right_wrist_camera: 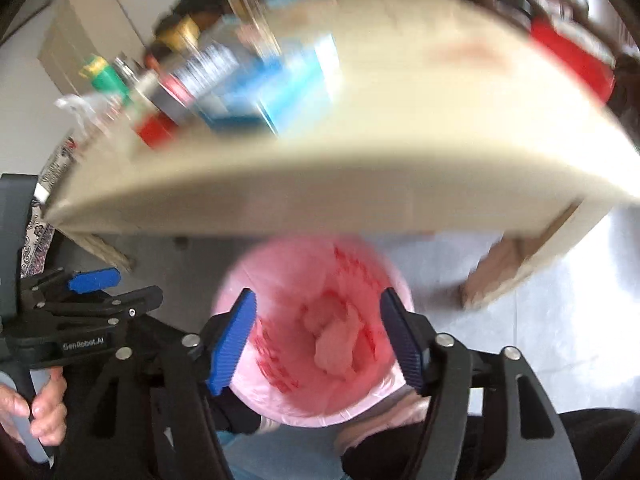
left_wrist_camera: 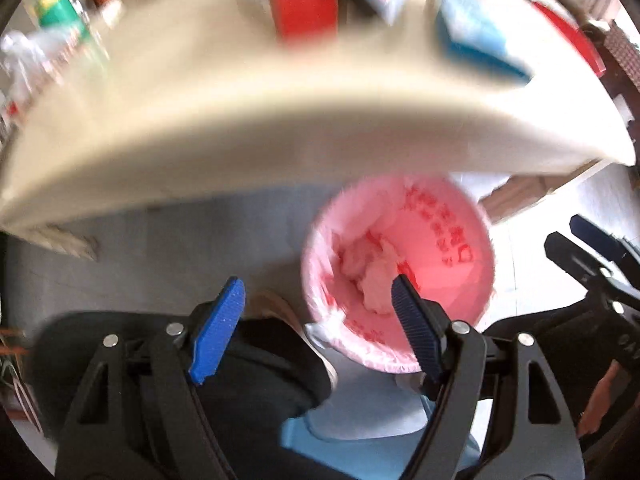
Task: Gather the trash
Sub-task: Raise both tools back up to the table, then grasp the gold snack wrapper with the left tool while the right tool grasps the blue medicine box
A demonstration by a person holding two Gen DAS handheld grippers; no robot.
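A bin lined with a pink bag [left_wrist_camera: 436,240] stands on the floor under the front edge of a cream table; it also shows in the right wrist view [right_wrist_camera: 360,276]. Crumpled pale paper trash [left_wrist_camera: 372,268] lies inside it, seen too in the right wrist view [right_wrist_camera: 336,340]. My left gripper [left_wrist_camera: 318,304] is open and empty, held to the left of the bin's mouth. My right gripper [right_wrist_camera: 318,312] is open and empty directly above the bin's mouth. The right gripper also appears at the right edge of the left wrist view [left_wrist_camera: 592,248].
The cream table [left_wrist_camera: 240,120] carries a red box [left_wrist_camera: 304,8], a blue packet [left_wrist_camera: 476,36], a green bottle [left_wrist_camera: 56,8] and other blurred items. In the right wrist view a blue box [right_wrist_camera: 276,80] and bottles stand on it. The person's legs and shoes are below.
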